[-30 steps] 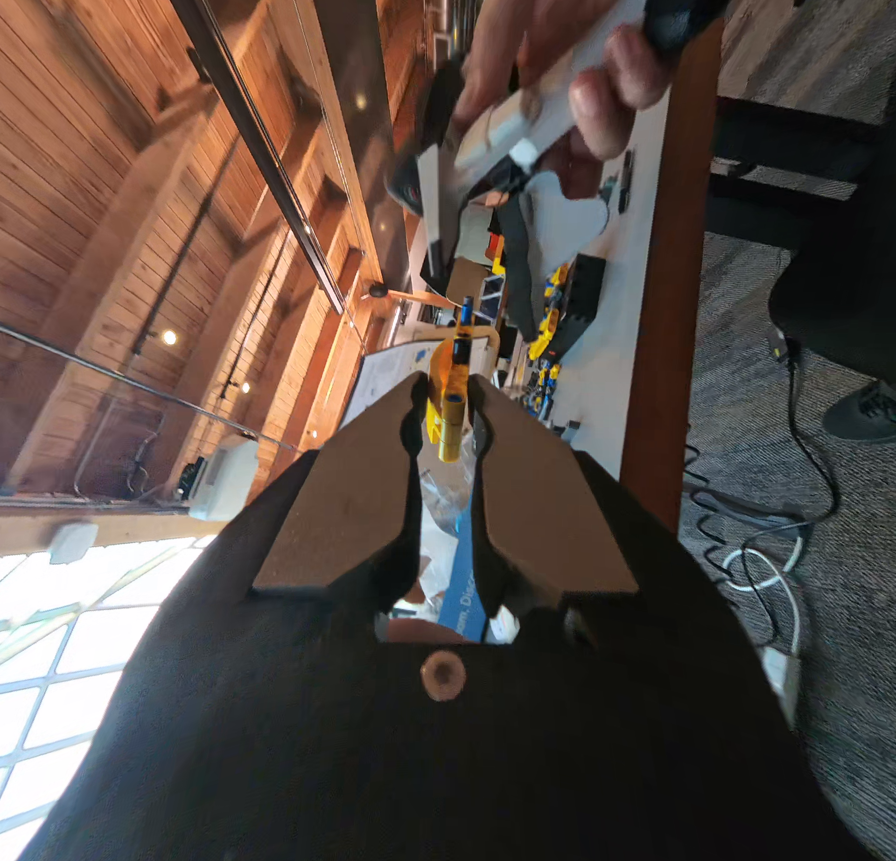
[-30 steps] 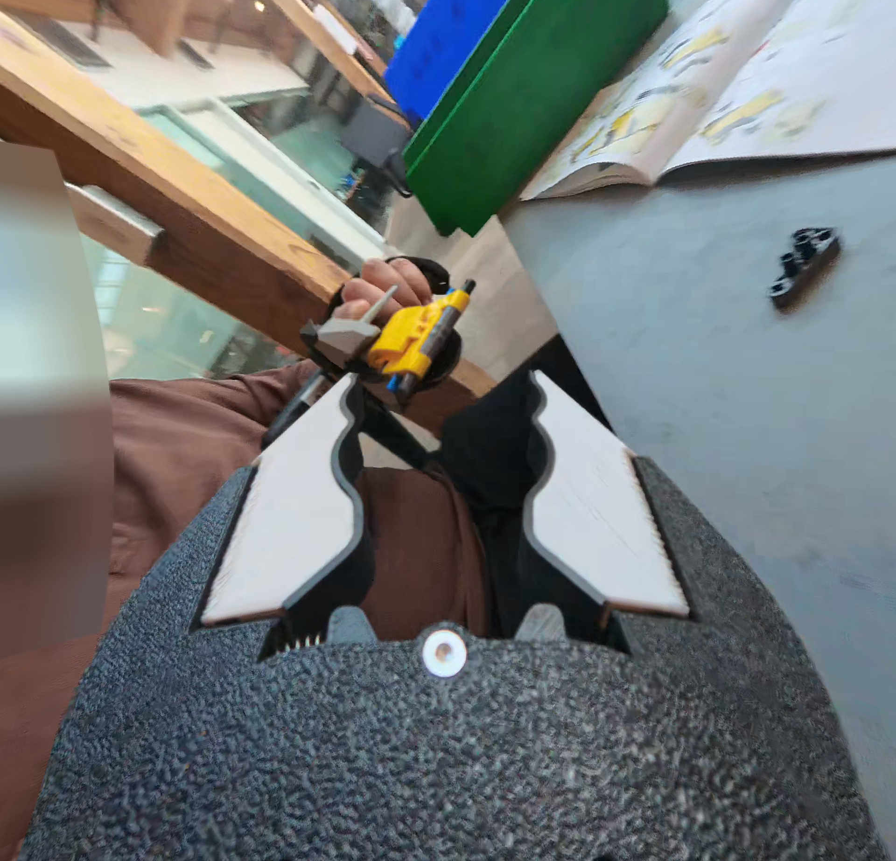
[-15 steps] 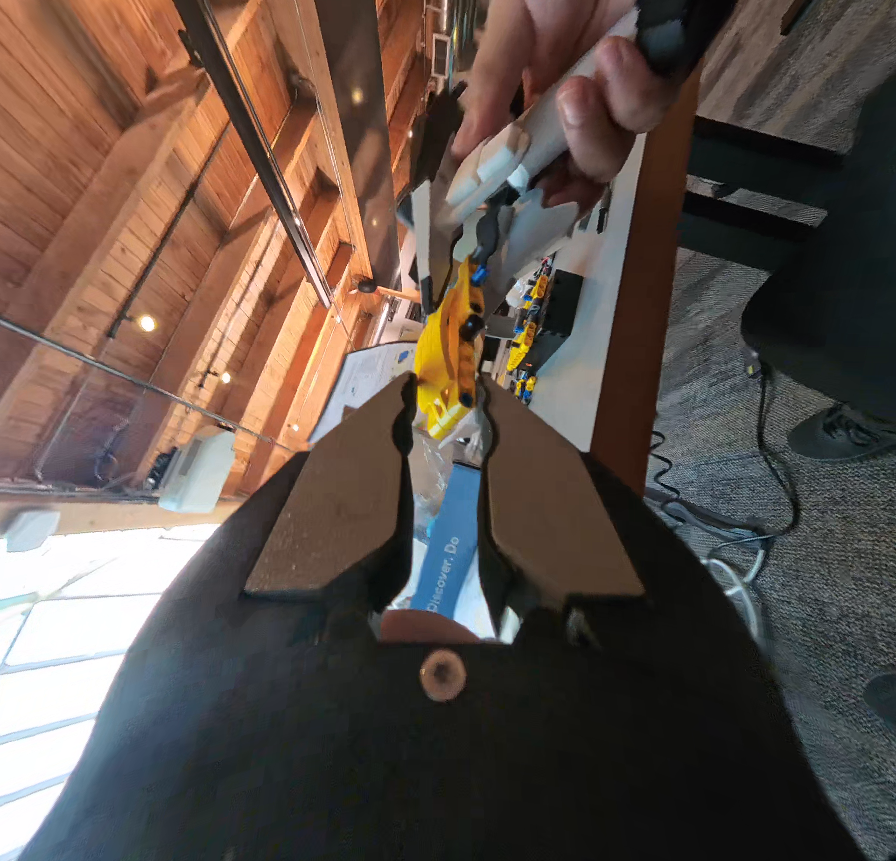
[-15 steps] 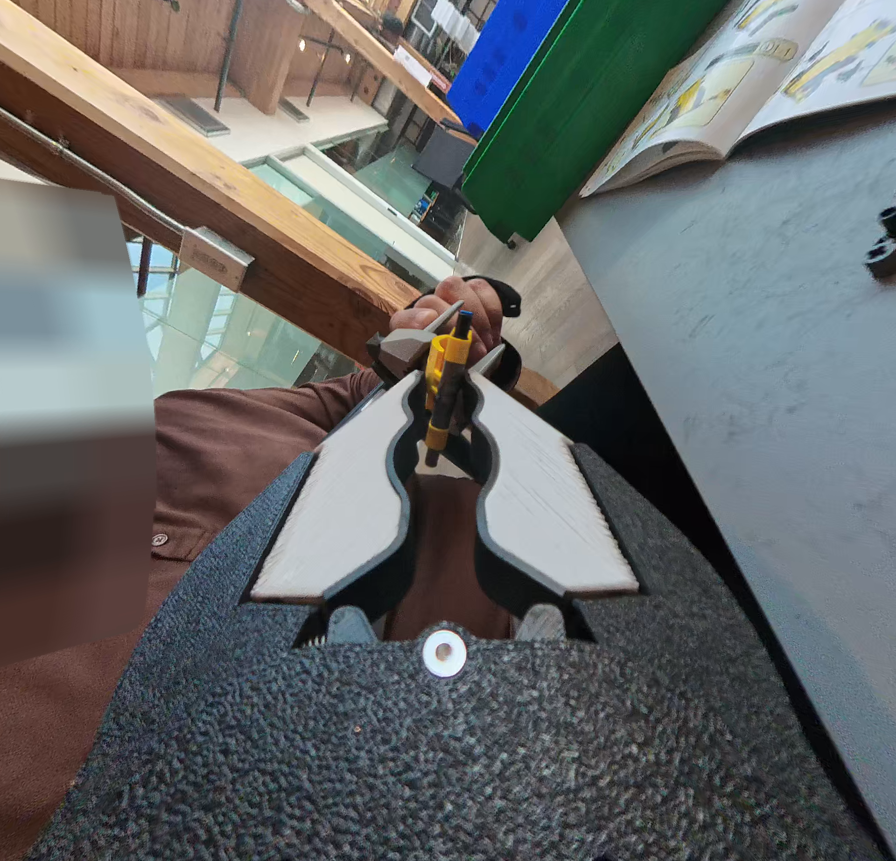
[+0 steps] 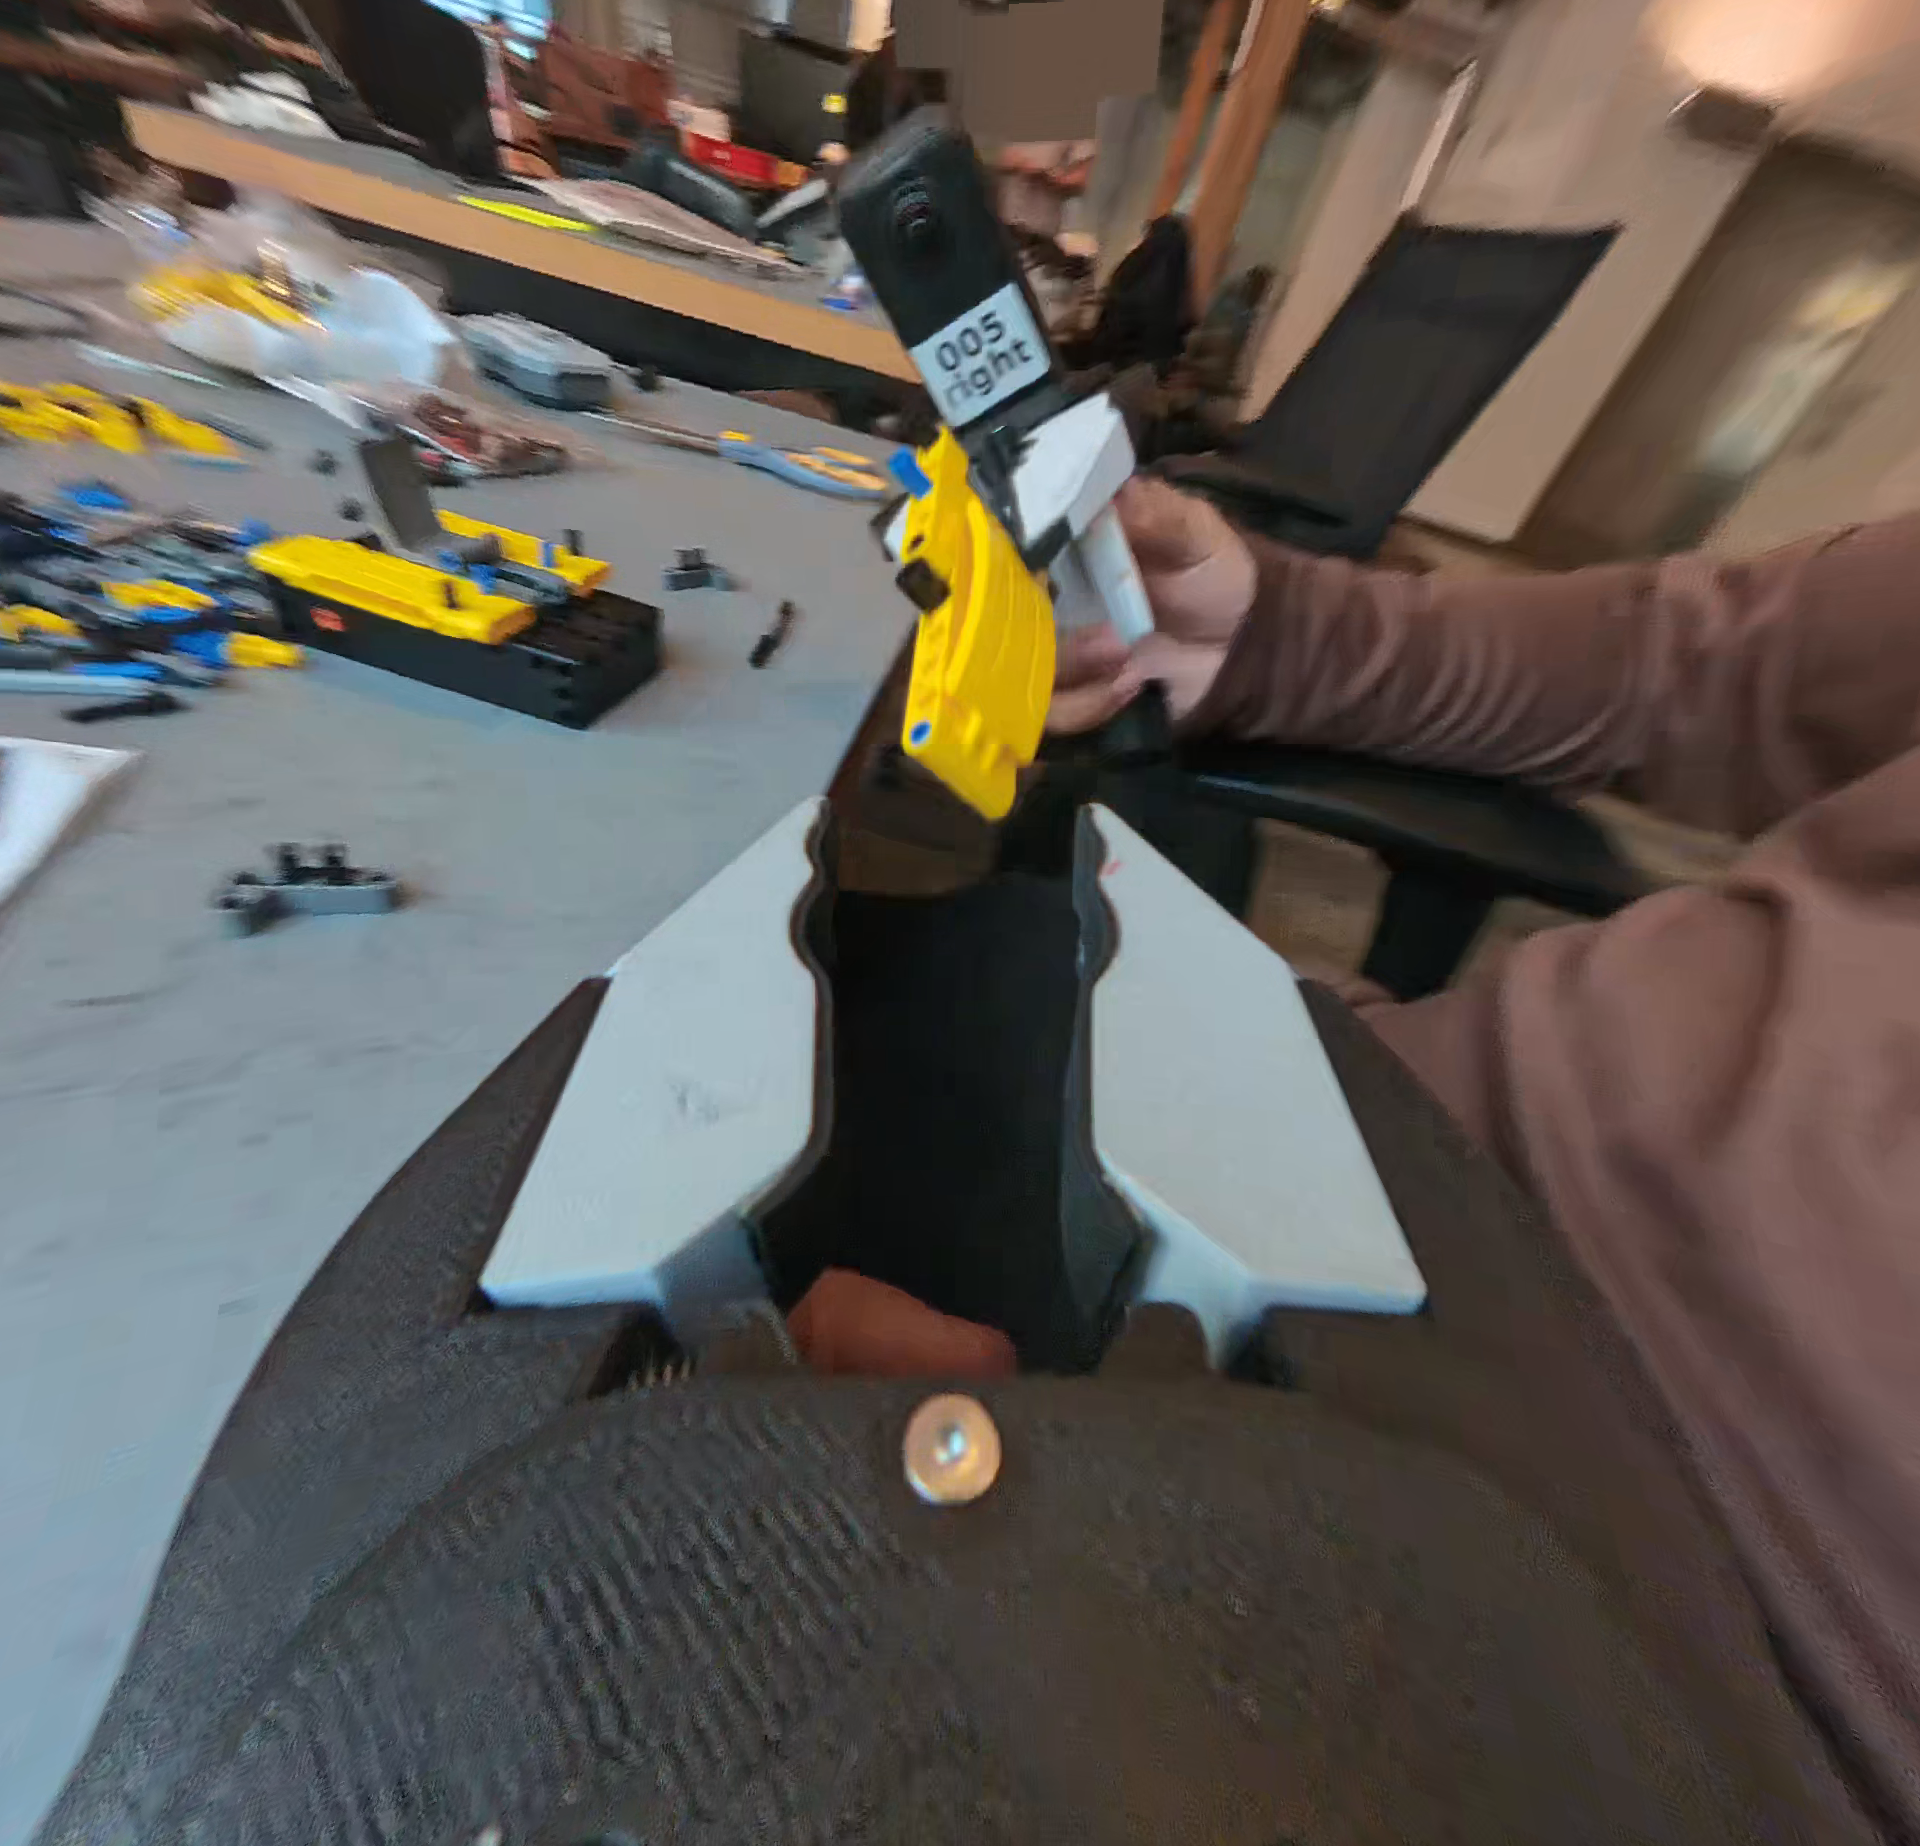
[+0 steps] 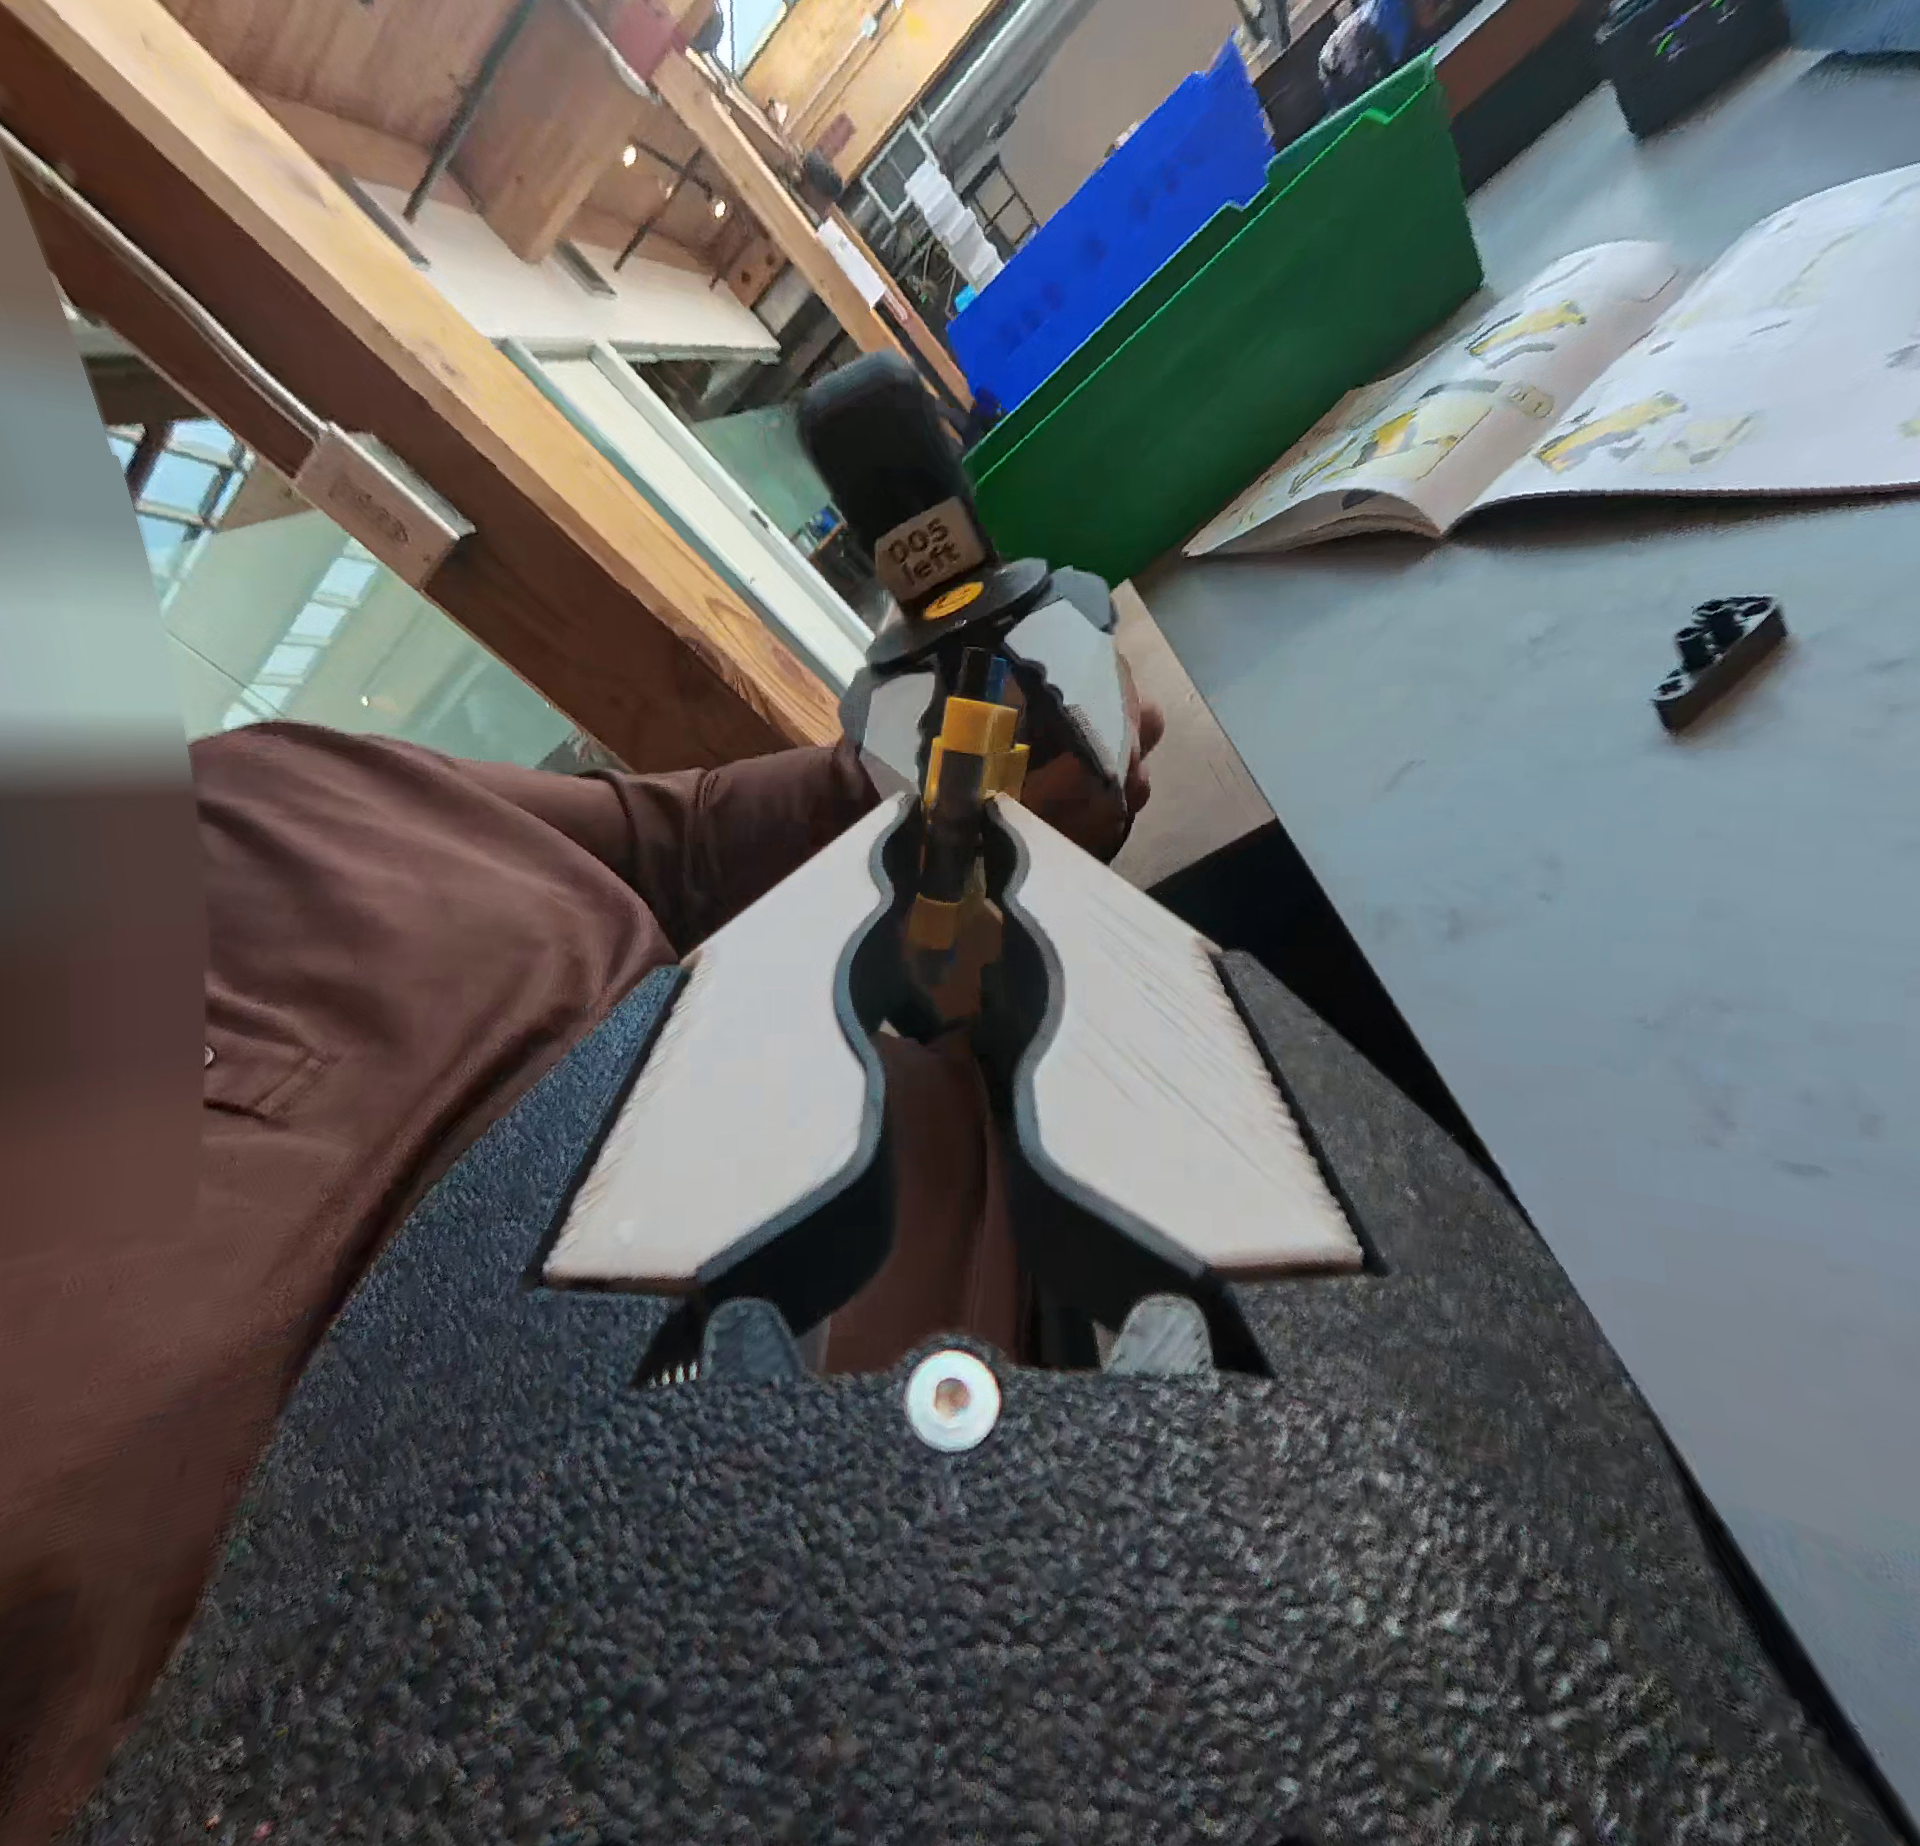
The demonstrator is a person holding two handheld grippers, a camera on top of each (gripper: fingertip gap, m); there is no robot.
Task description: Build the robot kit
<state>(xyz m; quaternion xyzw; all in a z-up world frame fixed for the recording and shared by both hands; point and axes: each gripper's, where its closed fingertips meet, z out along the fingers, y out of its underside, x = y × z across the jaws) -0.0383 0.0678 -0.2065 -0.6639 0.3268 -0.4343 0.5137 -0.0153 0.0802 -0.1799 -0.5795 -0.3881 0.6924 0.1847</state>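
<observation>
A yellow brick assembly [image 5: 977,643] with black and blue pins hangs in the air off the table's edge. My right gripper [image 6: 951,804] is shut on it; the assembly [image 6: 961,757] sticks out past the fingertips. My left gripper [image 5: 951,809] is open, its tips just below the assembly and not gripping it. The right gripper [image 5: 1023,487] shows farther off in the left wrist view, held by a hand with a brown sleeve. The left gripper [image 6: 982,653] faces me in the right wrist view, its fingers spread either side of the assembly's far end.
A grey table [image 5: 416,965] holds a yellow and black brick build [image 5: 457,612], a small grey piece [image 5: 307,887] and loose bricks [image 5: 94,591]. An open booklet [image 6: 1558,404], a green bin [image 6: 1247,373], a blue bin [image 6: 1112,248] and a black piece [image 6: 1720,658] lie on it. The left gripper's tips are roughly 4 cm from the right gripper's.
The left gripper held the yellow assembly and has opened and let go. The right gripper was open, came up to the assembly and shut on it. The left wrist view has swung round towards the table.
</observation>
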